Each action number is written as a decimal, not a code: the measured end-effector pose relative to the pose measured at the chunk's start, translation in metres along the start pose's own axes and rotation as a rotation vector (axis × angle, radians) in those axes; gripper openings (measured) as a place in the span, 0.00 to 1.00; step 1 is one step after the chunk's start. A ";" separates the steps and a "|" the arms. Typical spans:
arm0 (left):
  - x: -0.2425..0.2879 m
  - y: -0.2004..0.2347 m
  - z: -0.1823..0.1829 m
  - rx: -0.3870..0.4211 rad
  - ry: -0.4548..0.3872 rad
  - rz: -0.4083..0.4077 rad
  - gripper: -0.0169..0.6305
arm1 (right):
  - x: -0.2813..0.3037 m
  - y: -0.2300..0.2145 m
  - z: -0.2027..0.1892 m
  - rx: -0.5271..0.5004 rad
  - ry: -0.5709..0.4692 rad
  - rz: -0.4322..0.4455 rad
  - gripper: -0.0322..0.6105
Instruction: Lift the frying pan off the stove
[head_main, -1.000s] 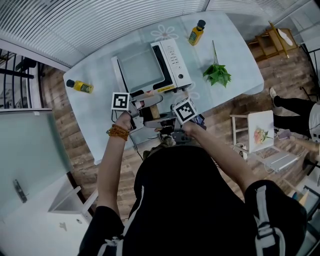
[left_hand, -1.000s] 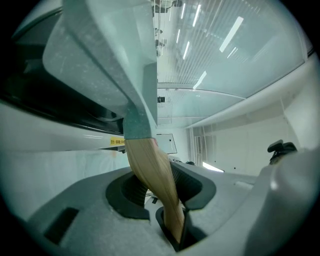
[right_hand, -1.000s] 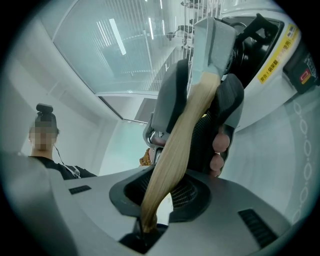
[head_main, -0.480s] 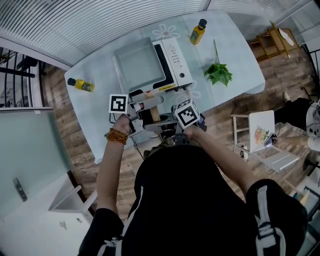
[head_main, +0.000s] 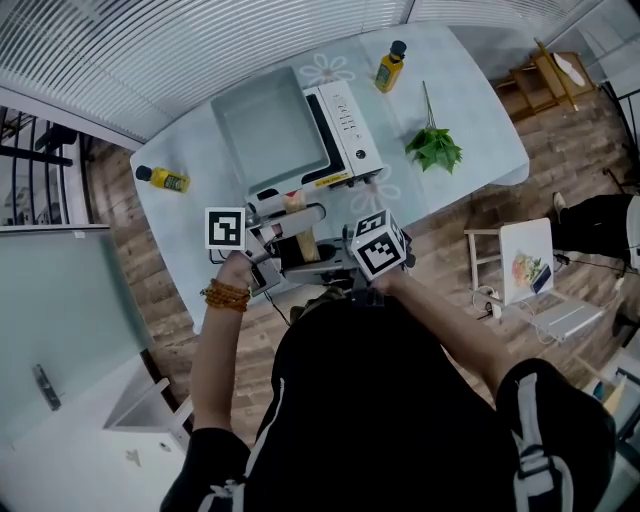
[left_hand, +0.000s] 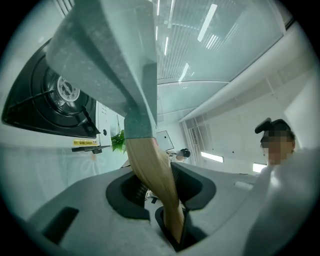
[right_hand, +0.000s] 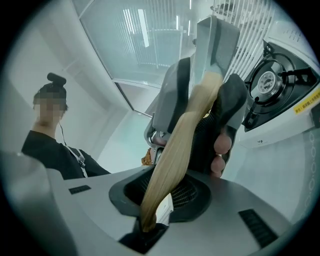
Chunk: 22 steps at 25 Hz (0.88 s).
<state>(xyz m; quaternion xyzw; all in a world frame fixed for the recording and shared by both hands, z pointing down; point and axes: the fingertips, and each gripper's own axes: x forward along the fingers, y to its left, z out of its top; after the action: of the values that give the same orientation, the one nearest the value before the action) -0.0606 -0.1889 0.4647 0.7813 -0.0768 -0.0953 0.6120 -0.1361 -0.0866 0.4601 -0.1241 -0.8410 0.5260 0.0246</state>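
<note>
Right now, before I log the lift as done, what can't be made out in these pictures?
Head view: the frying pan covers the stove burner, so the gap beneath is hidden.
Right gripper view: the left gripper and hand block most of the pan.
Head view: the bottles have labels too small to read.

Open tabletop (head_main: 185, 225) between stove (head_main: 346, 128) and left bottle (head_main: 162, 179); leafy sprig (head_main: 433, 148), second bottle (head_main: 389, 66) right of stove.

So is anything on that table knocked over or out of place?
The yellow bottle near the left edge of the table looks to be lying on its side, while the other bottle, at the far edge, stands upright. No spill shows. The frying pan is simply held up off the stove.
</note>
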 end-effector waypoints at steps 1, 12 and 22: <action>-0.001 -0.005 0.000 0.009 -0.001 0.004 0.24 | 0.001 0.005 0.002 -0.009 -0.001 0.000 0.15; 0.004 -0.059 -0.004 0.137 0.023 0.001 0.23 | 0.001 0.053 0.007 -0.115 -0.021 0.004 0.15; 0.003 -0.063 -0.012 0.143 0.035 0.007 0.24 | 0.003 0.062 0.002 -0.110 -0.040 0.030 0.15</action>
<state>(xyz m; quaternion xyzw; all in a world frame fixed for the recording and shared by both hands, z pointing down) -0.0546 -0.1631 0.4057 0.8243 -0.0753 -0.0736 0.5562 -0.1282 -0.0620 0.4041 -0.1271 -0.8669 0.4819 -0.0068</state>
